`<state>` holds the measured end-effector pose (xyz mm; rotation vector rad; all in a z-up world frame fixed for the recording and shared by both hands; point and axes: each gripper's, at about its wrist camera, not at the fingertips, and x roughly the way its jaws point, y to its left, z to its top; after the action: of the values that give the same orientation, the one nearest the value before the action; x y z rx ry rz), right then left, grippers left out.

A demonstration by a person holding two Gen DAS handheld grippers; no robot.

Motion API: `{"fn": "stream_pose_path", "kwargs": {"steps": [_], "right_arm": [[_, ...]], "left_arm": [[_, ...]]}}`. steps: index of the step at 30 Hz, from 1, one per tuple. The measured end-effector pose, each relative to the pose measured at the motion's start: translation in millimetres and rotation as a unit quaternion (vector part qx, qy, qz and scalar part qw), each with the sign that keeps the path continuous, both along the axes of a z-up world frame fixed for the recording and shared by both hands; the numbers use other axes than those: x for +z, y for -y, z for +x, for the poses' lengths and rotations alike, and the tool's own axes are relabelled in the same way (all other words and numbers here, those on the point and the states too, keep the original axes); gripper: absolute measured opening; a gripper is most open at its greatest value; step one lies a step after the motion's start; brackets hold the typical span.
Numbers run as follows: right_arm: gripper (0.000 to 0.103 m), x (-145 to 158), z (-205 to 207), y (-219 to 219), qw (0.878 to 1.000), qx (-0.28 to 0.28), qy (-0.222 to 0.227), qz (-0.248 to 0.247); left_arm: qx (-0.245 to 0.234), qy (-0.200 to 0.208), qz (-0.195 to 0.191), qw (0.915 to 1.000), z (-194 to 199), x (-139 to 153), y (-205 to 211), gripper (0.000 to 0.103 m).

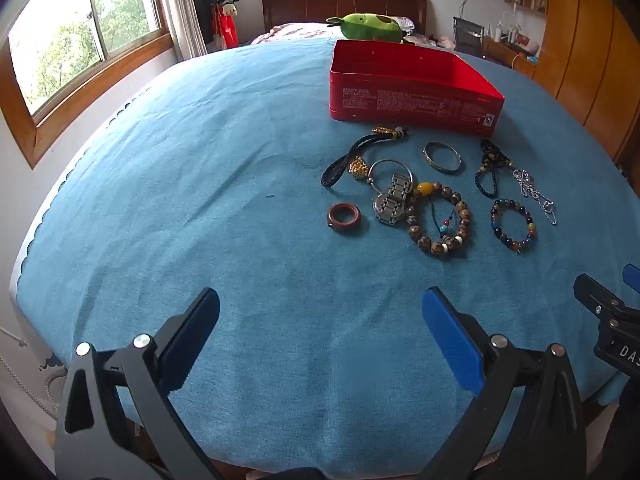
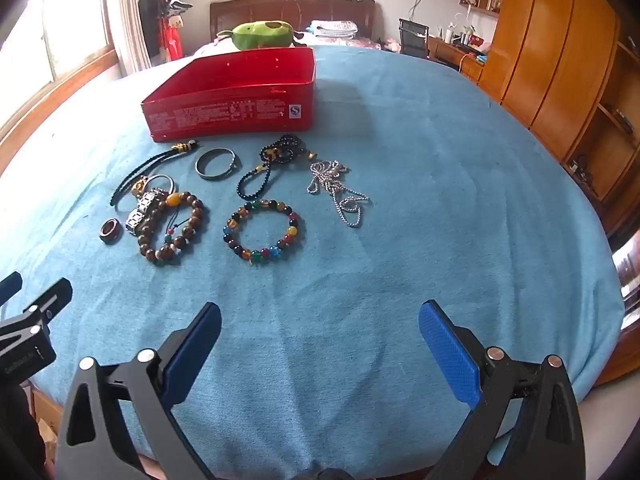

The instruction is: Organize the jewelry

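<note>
1. Left wrist view: the left gripper (image 1: 320, 320) has its fingers spread wide, holding nothing; ahead, right of the fingers, lie a brown ring (image 1: 343, 218), a watch (image 1: 392, 199) and a wooden bead bracelet (image 1: 440, 220).
2. Right wrist view: the right gripper (image 2: 320, 328), fingers spread, is empty; a multicolored bead bracelet (image 2: 262, 226) lies ahead near the left finger, a silver chain (image 2: 338, 192) just ahead between the fingers, and a red tin (image 2: 236, 96) beyond.

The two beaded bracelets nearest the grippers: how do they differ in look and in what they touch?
The brown bracelet has mostly brown beads and one yellow; the multicolour bracelet mixes many colours. The brown one touches the watch; the multicolour one lies alone. Both lie flat on the blue cloth.
</note>
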<state>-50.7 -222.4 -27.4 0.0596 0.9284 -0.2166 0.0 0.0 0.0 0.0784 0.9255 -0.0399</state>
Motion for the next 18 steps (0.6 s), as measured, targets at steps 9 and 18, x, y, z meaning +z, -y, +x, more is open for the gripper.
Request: {"fn": "stream_pose_path", "kwargs": {"steps": [9, 18], "right_arm": [[0.099, 0.1, 1.4, -0.4, 1.000, -0.001, 0.001, 0.002], [0.099, 0.4, 1.5, 0.0, 1.000, 0.000, 0.000, 0.003]], "left_arm": [[0.000, -0.001, 0.000, 1.0000, 0.1, -0.1, 0.0, 0.100], [0.000, -0.001, 0.000, 1.0000, 0.1, -0.1, 0.0, 0.100]]}}
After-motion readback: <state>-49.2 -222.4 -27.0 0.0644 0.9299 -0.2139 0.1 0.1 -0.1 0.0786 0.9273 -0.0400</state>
